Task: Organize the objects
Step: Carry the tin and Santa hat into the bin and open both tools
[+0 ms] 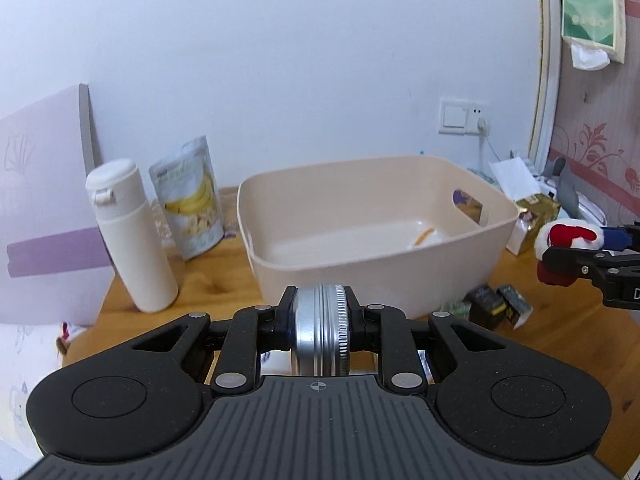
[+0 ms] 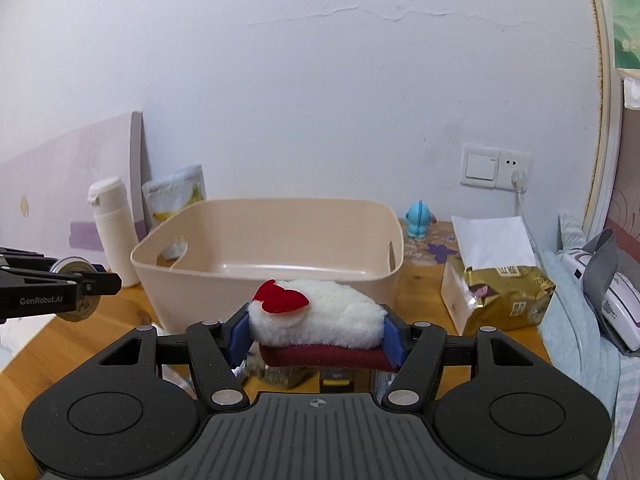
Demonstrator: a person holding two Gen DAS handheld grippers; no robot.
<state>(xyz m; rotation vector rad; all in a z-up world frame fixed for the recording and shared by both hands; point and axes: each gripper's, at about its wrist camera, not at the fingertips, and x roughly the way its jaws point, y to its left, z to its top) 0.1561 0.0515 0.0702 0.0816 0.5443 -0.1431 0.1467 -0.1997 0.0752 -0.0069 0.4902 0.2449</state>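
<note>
My left gripper point(image 1: 320, 312) is shut on a round silver metal tin point(image 1: 320, 330), held on edge just in front of the beige plastic bin point(image 1: 400, 276). My right gripper point(image 2: 316, 332) is shut on a fluffy white and red plush toy point(image 2: 320, 316), also held before the bin point(image 2: 224, 276). In the left wrist view the right gripper point(image 1: 560, 254) with the plush point(image 1: 568, 236) appears at the right edge. In the right wrist view the left gripper point(image 2: 100, 280) and tin point(image 2: 76, 268) show at the left. A small white item with an orange stripe point(image 1: 424, 238) lies inside the bin.
A white bottle point(image 1: 130, 232) and a banana snack pouch point(image 1: 192, 200) stand left of the bin on the wooden table point(image 1: 208, 284). Small dark boxes point(image 1: 500, 304) lie at its right front. A gold packet point(image 2: 508, 296), white bag point(image 2: 492, 236) and blue figurine point(image 2: 418, 220) sit right of it.
</note>
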